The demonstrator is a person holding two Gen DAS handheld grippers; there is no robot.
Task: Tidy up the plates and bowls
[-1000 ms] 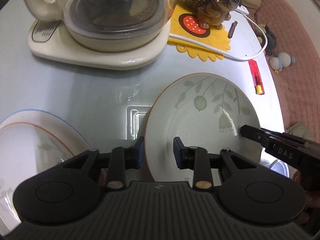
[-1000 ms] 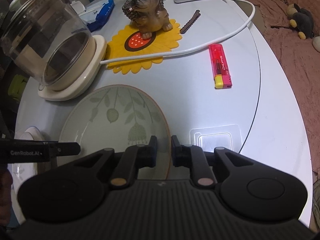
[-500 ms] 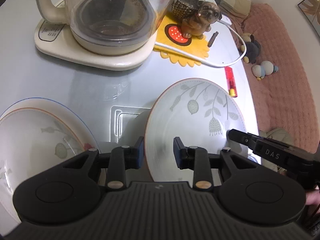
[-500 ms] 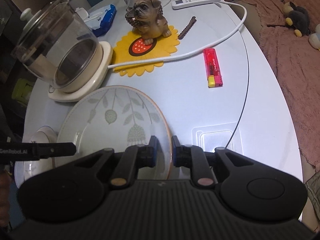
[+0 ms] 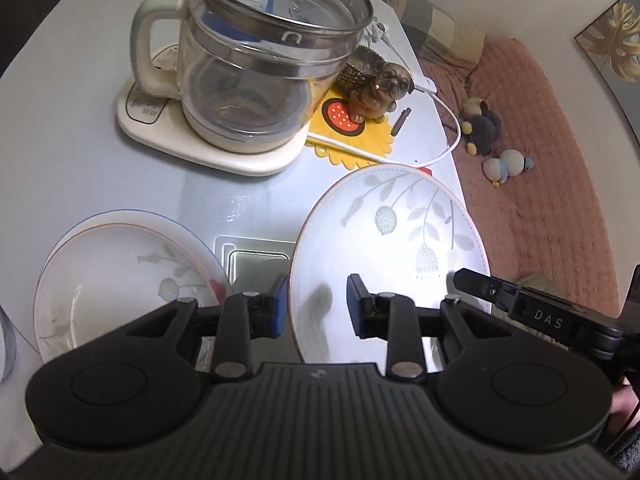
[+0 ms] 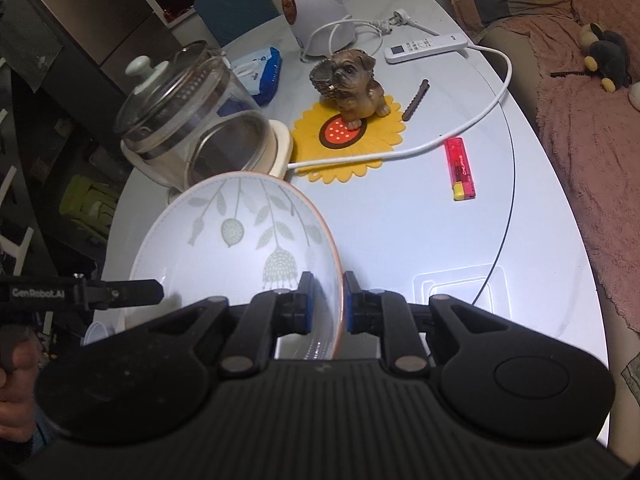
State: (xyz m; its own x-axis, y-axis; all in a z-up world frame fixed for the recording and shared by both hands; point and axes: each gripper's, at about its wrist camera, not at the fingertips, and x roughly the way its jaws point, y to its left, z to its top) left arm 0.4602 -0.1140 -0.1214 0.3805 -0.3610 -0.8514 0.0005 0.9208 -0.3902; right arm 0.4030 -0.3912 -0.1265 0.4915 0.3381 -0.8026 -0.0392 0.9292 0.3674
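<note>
Setting: pale round table (image 6: 400, 220) in a living room, a pink-covered sofa at 3 o'clock, dark shelving at 9 o'clock.
Task item: leaf-patterned plate (image 6: 240, 248), lifted and tilted above the table, its far rim toward the glass kettle (image 5: 260, 80) at 12 o'clock.
Right gripper (image 6: 325, 300): fingers closed down on the plate's near rim, one pad on each face, apparently bearing its weight.
Left gripper (image 5: 316, 304): fingers spread apart astride the plate's opposite rim; the inner pad hangs over the plate's face, and whether either pad touches cannot be told.
Second dish: a stack of plates (image 5: 120, 264) with a matching pattern rests on the table at 9 o'clock in the left wrist view.
Handling: likely glazed ceramic, so stiff, fairly heavy, slick and breakable; an edge pinch well in from the lip looks the safest hold.
Writing: "DAS" on the right gripper's side, "GenRobot.AI" on the left gripper's.
Also on the table: red lighter (image 6: 460, 168), its lettering too small to read; white remote (image 6: 426, 46); dog figurine (image 6: 354, 84) on a sunflower mat (image 6: 348, 140).
</note>
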